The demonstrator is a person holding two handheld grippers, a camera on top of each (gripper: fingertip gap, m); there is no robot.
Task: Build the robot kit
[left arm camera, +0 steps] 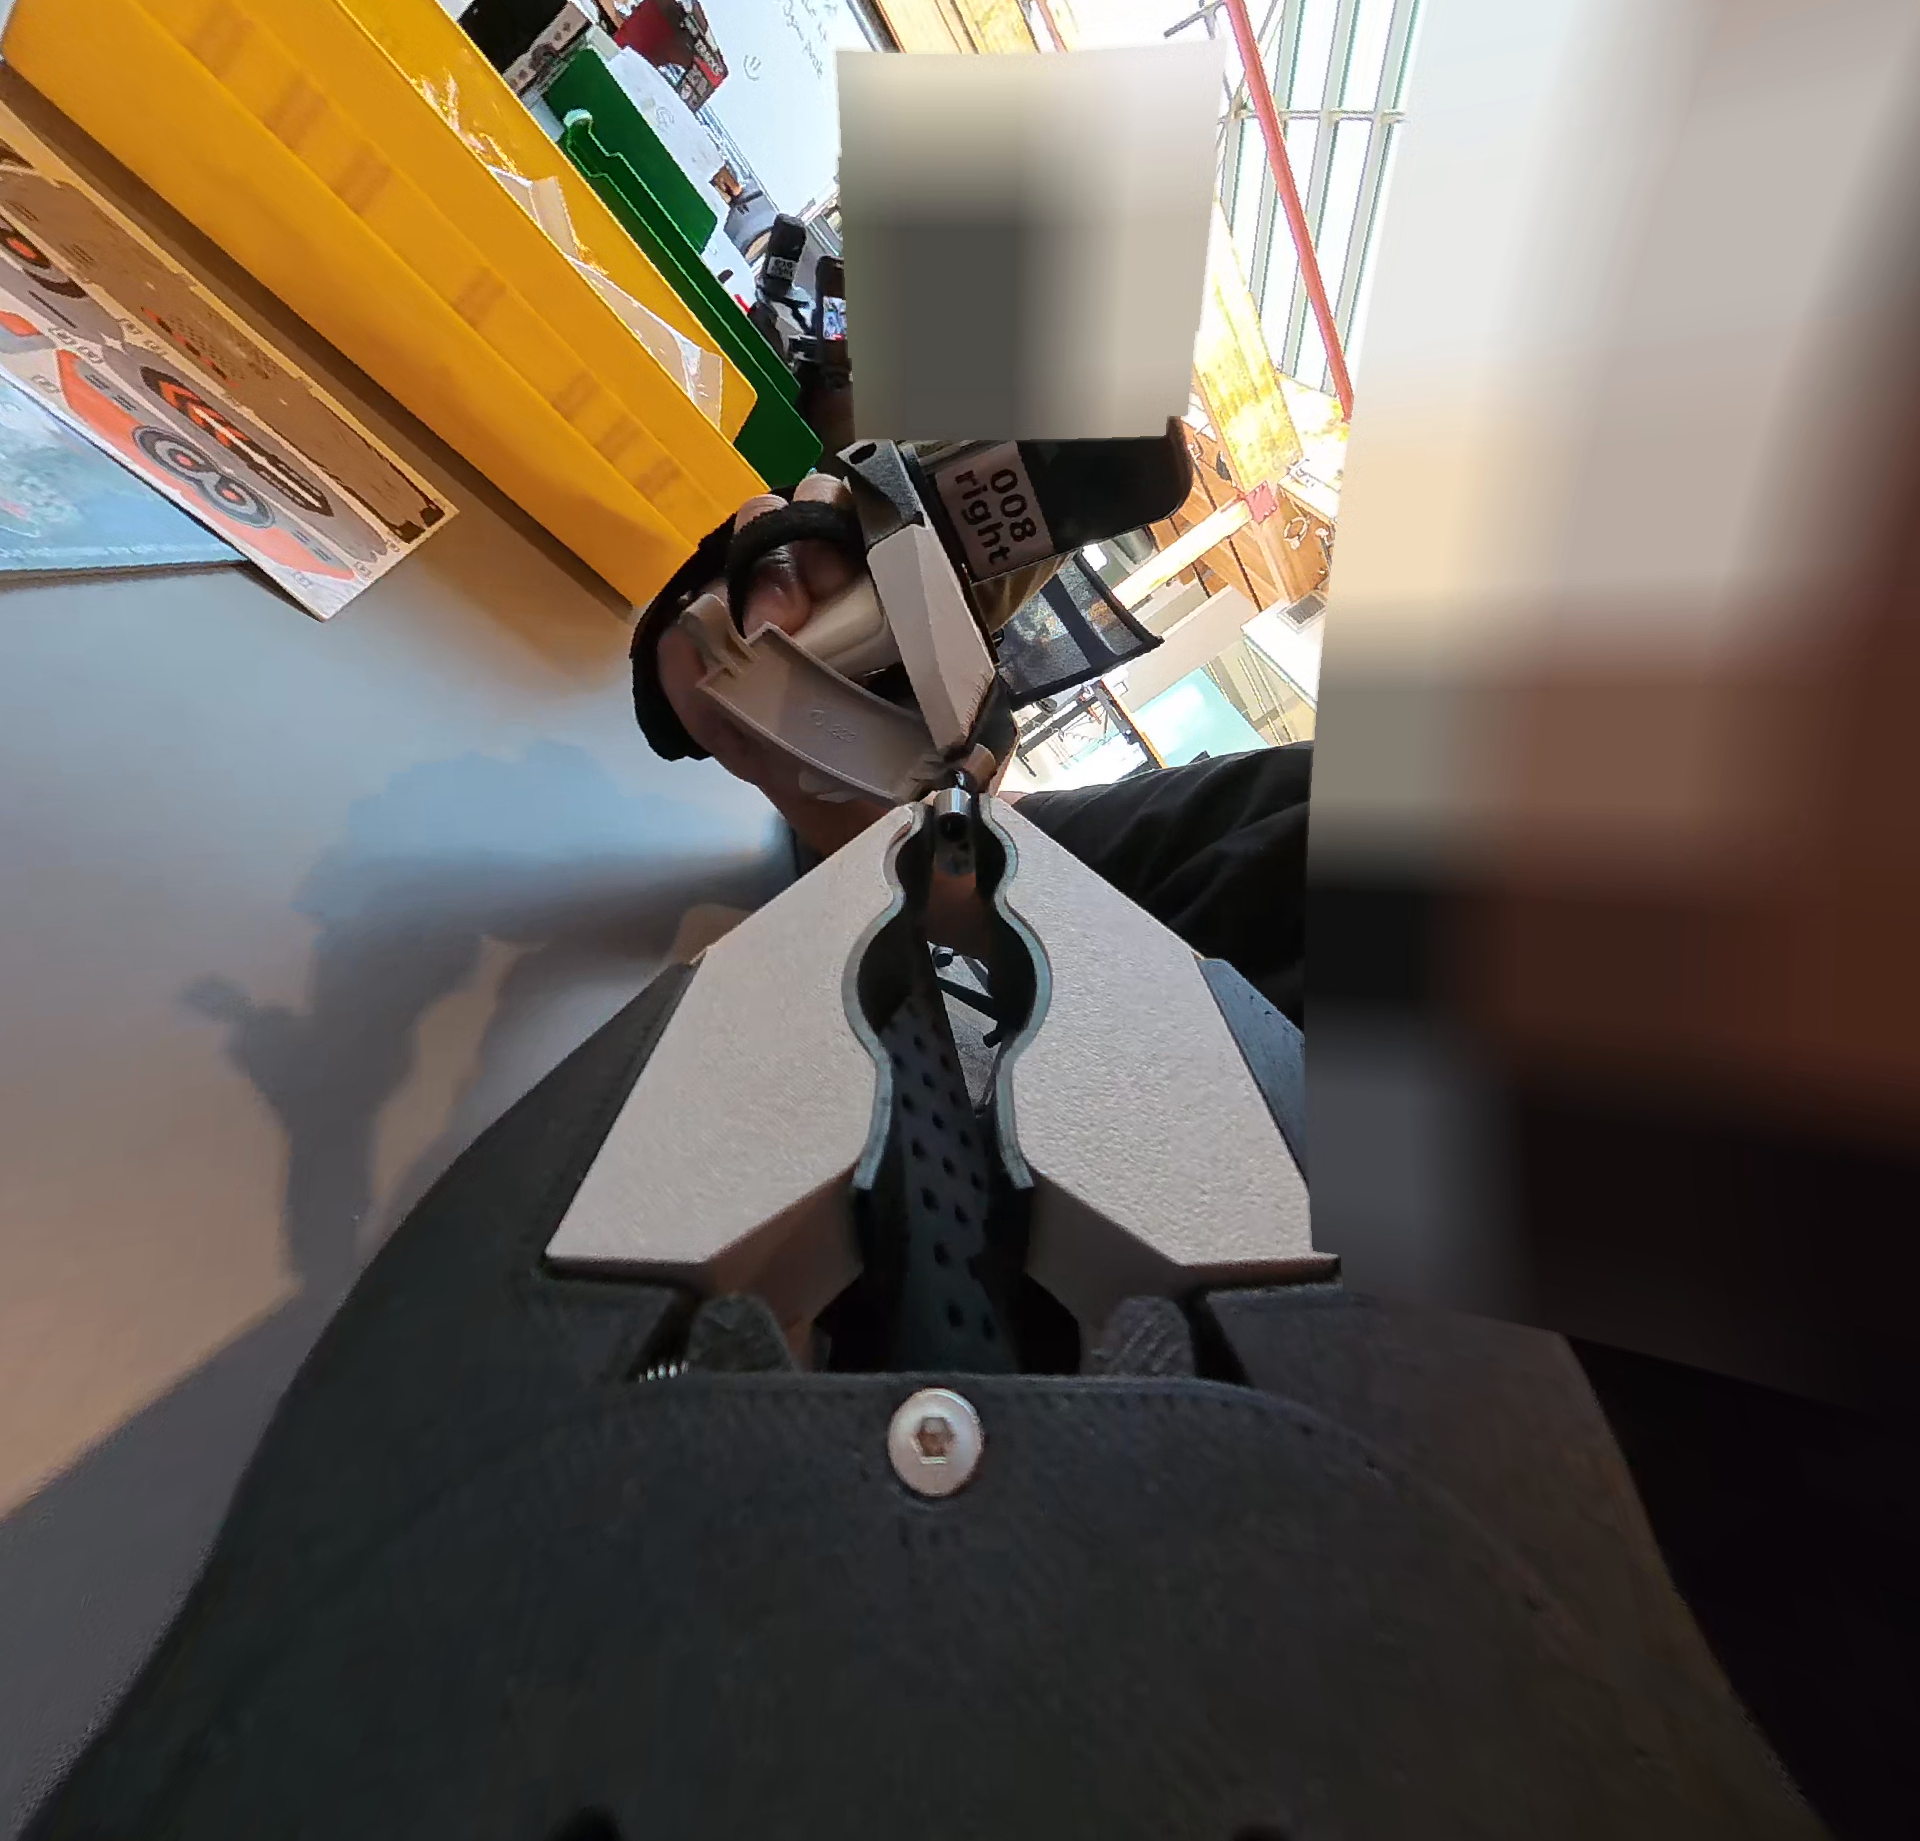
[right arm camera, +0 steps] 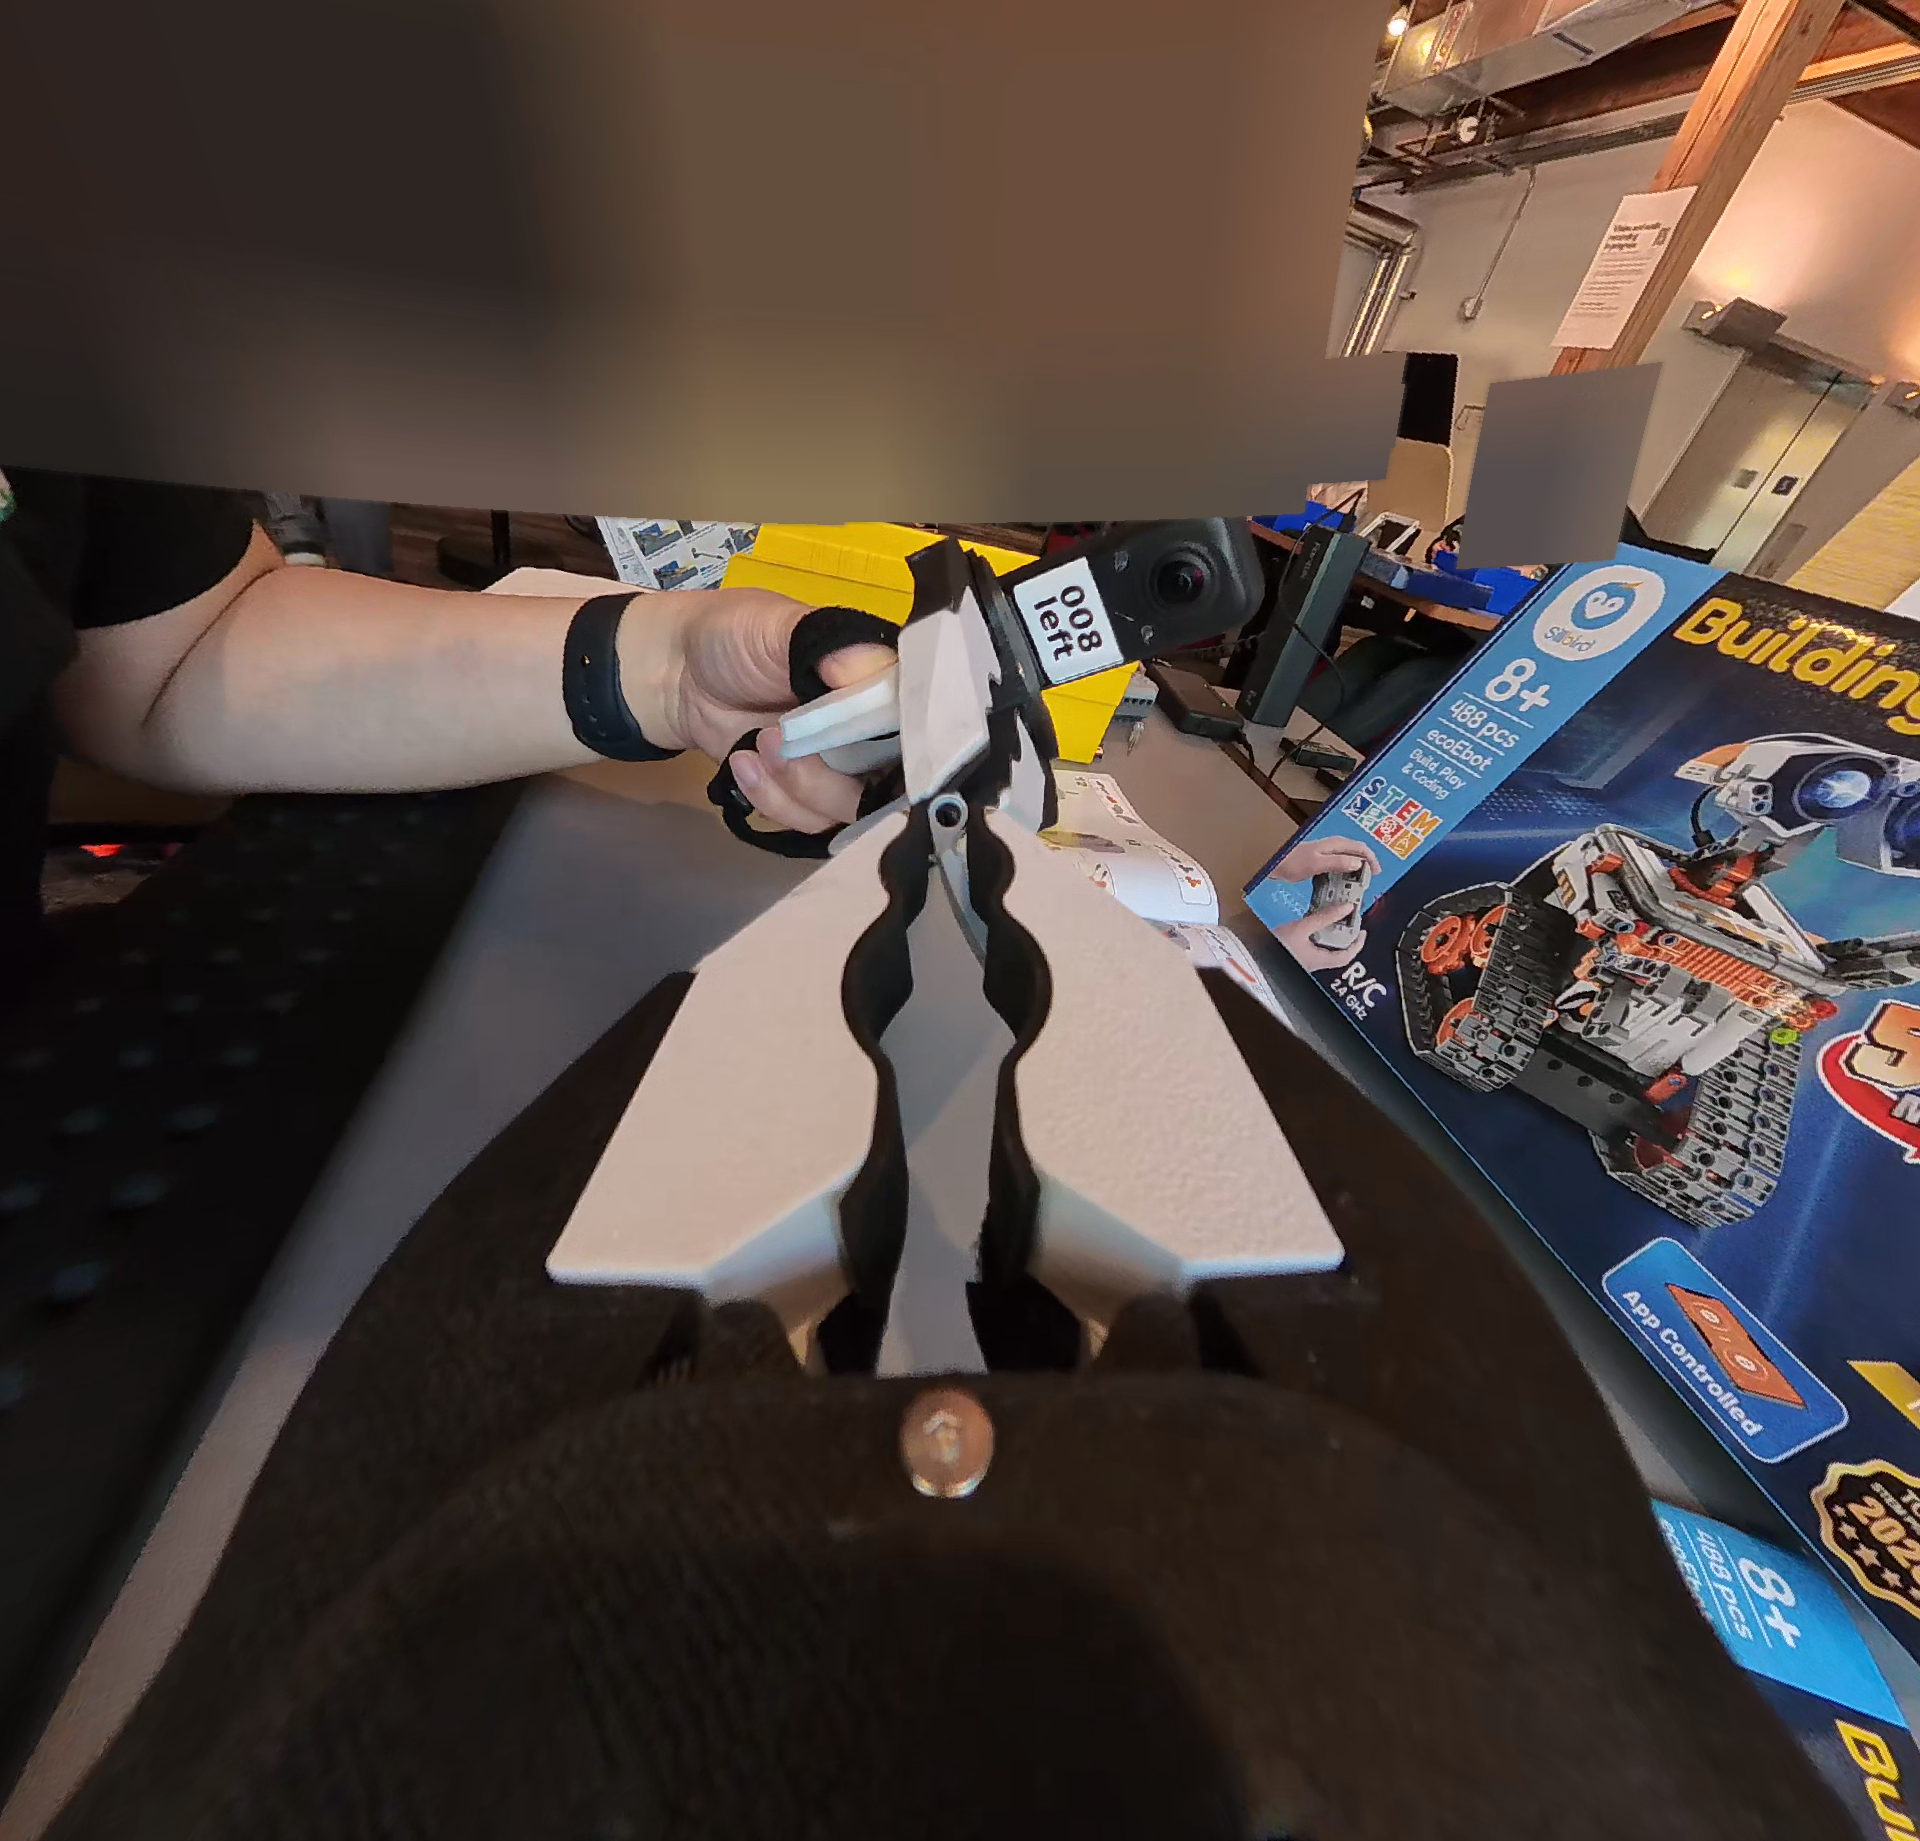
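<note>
My left gripper [left arm camera: 954, 817] and right gripper [right arm camera: 947, 823] meet tip to tip above the grey table [left arm camera: 312, 752]. The left gripper is shut on a small dark pin [left arm camera: 954, 812] at its fingertips. The right gripper is shut on a small grey piece with a round hole [right arm camera: 947, 812]; a thin grey strip of it runs back between the fingers. The right gripper also shows in the left wrist view [left arm camera: 948, 757], held by a hand. The left gripper shows in the right wrist view [right arm camera: 961, 783], held by a hand with a black wristband [right arm camera: 608, 674]. How the two small parts join is hidden by the fingertips.
Yellow bins [left arm camera: 364, 181] and a green bin [left arm camera: 665, 202] stand along the table's far side. A blue building-toy box [right arm camera: 1610, 908] lies to the right, with an open instruction booklet [right arm camera: 1132, 856] beside it. A black perforated mat [right arm camera: 208, 960] lies at the left. The tips of both grippers are at nearly the same place.
</note>
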